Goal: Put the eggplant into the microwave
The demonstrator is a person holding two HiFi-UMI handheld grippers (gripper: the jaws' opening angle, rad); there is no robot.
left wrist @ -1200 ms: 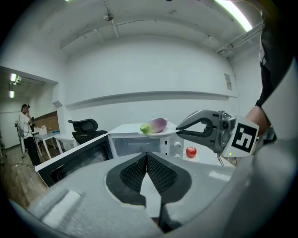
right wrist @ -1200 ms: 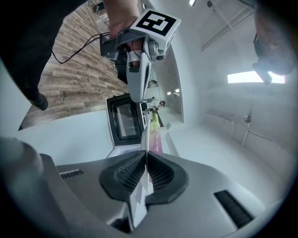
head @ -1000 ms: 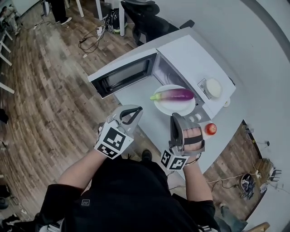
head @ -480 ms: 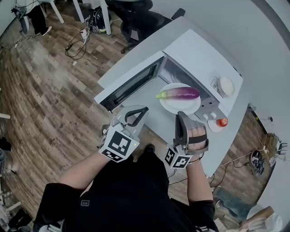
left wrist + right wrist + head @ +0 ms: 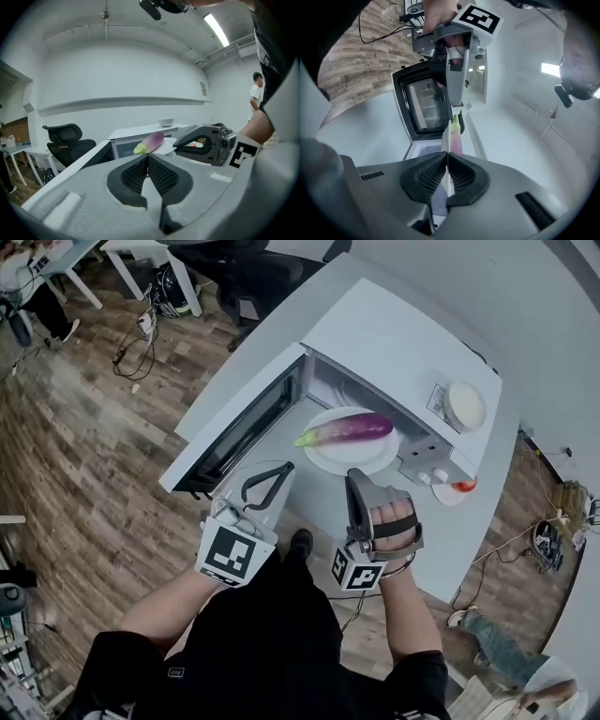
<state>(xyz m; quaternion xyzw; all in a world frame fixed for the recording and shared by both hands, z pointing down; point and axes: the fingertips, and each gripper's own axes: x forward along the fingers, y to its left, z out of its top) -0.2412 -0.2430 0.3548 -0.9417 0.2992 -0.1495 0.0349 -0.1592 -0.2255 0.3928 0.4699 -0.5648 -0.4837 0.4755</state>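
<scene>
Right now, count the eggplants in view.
1: the eggplant lies on the plate held by the right gripper, before the open microwave. The microwave's inside is partly hidden, so another could be there.

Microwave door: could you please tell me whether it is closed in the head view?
No, the microwave door stands swung wide open, leaving the inside of the microwave exposed.

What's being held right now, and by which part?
Right gripper grips the plate by its near rim, eggplant lying on it; left gripper holds nothing.
</scene>
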